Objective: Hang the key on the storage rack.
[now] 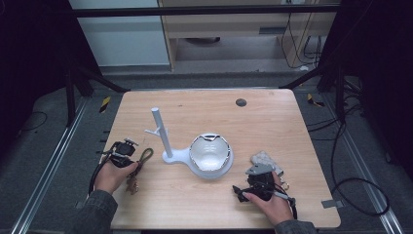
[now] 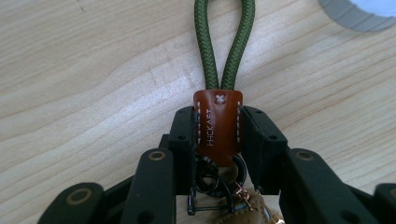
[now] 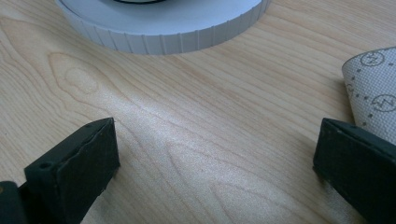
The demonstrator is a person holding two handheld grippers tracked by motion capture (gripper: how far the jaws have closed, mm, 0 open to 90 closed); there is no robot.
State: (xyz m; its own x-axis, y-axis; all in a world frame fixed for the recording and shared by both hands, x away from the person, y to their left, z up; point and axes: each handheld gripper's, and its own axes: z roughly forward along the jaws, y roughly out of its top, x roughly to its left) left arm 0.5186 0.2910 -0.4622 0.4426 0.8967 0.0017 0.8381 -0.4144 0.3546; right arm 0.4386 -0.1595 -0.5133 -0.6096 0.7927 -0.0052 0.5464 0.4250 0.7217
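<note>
Already the left tongs (image 2: pixel 217 140) clamp the key strap (image 2: pixel 224 56) by its stiff leather tab (image 2: pixel 218 123); its cord is light and floppy. Right tongs (image 3: pixel 215 154) gape empty.

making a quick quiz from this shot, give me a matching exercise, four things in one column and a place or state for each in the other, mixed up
Things:
1. left hand-held gripper
2. right hand-held gripper
3. white stand
4. patterned cloth

Places or states:
A. jaws wide apart over bare wood
B. upright post with a side peg, on a base beside the bowl
C. shut on the brown leather tab of the green cord keychain
D. lying on the table beside the right hand-held gripper

Pairs: 1-C, 2-A, 3-B, 4-D
</note>
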